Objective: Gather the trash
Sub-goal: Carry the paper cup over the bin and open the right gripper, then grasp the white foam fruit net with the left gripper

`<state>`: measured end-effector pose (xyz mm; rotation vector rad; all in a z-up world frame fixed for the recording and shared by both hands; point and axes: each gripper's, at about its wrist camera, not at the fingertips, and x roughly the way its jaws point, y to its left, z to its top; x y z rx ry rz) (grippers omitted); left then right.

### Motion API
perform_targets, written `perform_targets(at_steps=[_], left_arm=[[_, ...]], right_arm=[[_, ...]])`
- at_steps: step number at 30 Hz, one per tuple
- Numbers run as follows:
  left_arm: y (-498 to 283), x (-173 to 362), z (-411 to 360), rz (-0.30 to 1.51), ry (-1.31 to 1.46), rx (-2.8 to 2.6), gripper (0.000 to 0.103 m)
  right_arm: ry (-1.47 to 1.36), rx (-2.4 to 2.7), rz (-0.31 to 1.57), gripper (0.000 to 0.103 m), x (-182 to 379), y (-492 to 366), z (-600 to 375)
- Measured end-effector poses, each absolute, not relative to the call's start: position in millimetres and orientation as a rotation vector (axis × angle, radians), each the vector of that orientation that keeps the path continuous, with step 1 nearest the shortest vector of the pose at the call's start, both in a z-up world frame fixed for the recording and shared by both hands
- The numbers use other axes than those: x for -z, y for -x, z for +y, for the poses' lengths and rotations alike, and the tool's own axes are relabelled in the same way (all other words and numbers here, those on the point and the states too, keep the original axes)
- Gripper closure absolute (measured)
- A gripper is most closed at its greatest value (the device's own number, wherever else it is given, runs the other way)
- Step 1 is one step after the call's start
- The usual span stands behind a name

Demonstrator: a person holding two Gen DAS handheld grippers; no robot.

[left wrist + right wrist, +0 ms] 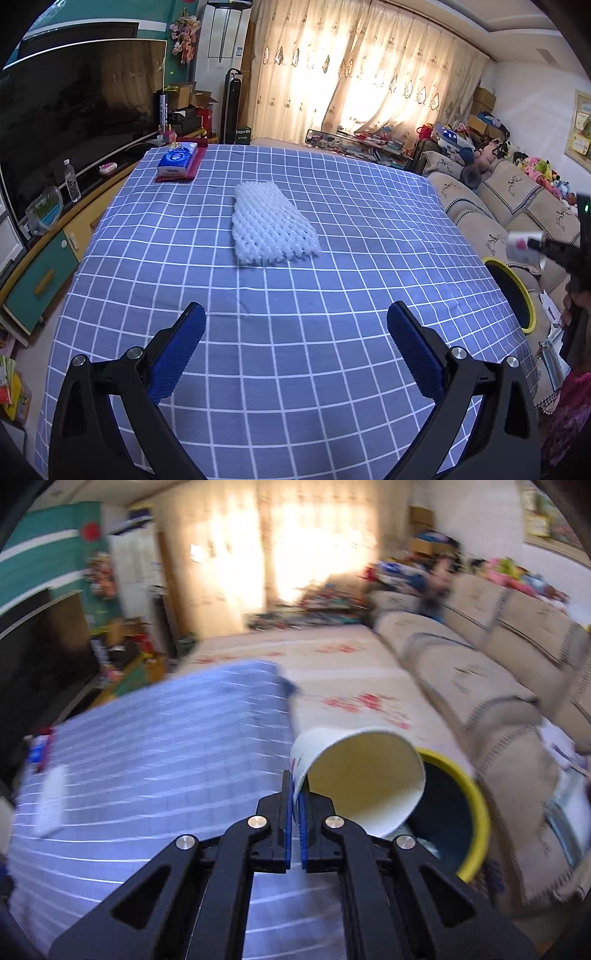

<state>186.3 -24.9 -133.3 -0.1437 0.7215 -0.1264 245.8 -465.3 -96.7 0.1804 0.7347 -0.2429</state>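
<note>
A white foam net sleeve [271, 225] lies flat in the middle of the blue checked tablecloth [332, 295]. My left gripper [295, 347] hovers open over the cloth in front of it, nothing between its blue pads. My right gripper [294, 805] is shut on the rim of a white paper cup [364, 775], which tilts sideways with its mouth toward the camera, above a yellow-rimmed bin [476, 805]. In the left wrist view the paper cup [524, 249] and the right gripper [533, 244] hang at the right edge above the bin [517, 295]. The right wrist view is blurred.
A blue tissue pack [177, 158] on a red mat sits at the table's far left corner. A sofa [509, 206] runs along the right behind the bin. A TV [74, 122] and low cabinet with a water bottle [72, 181] stand left.
</note>
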Motion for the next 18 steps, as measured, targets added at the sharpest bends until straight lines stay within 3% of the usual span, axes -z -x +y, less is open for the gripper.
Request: perform_targets(at_steps=[8, 10, 12, 15, 18], left_arm=[[-202, 136, -44, 0.744, 0.110, 0.135, 0.006], [-208, 137, -48, 0.754, 0.110, 0.135, 0.006], [-214, 138, -51, 0.760, 0.108, 0.131, 0.006], [-222, 139, -54, 0.769, 0.097, 0.126, 0.006], [-231, 139, -55, 0.776, 0.086, 0.117, 0.006]], right_arm=[[-0.241, 0.325, 0.860, 0.097, 149, -263, -522], [-0.241, 0.345, 0.877, 0.083, 156, -264, -526], [-0.232, 0.372, 0.887, 0.074, 161, -268, -529], [-0.245, 0.382, 0.881, 0.071, 162, -266, -534], [-0.264, 0.384, 0.862, 0.061, 160, -262, -538]])
